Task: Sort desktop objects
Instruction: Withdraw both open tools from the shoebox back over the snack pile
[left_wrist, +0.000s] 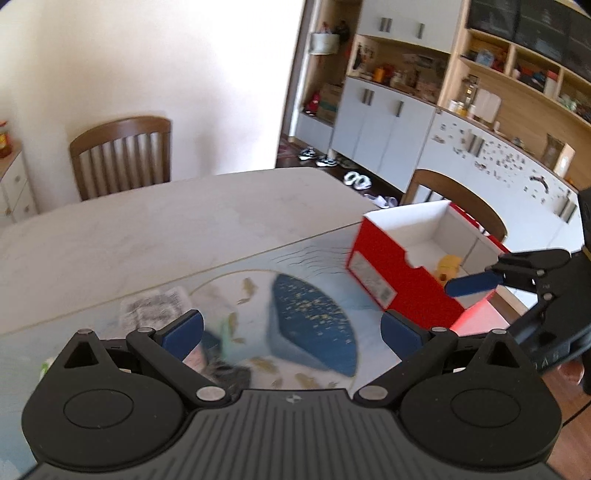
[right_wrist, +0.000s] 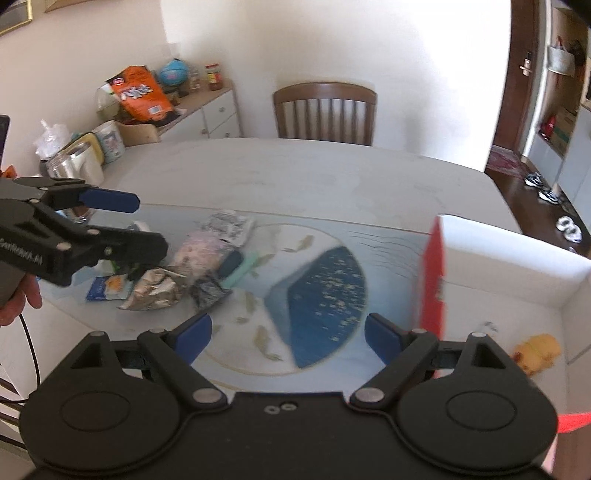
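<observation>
Both grippers, left gripper (left_wrist: 291, 332) and right gripper (right_wrist: 288, 336), gape wide, empty. Blurred packets (right_wrist: 177, 273), perhaps snack wrappers, lie beyond the right gripper's left finger; a yellow toy (right_wrist: 535, 352) sits in the red box (right_wrist: 432, 280) beside its right finger.

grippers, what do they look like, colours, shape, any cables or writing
Both are matte black plastic: the left gripper and right gripper each have two round discs, linked arms with silver pivot pins, a ribbed body and blue finger pads. White lettering, too blurred to read, runs along the left one's side, and a black cable hangs below it.
</observation>
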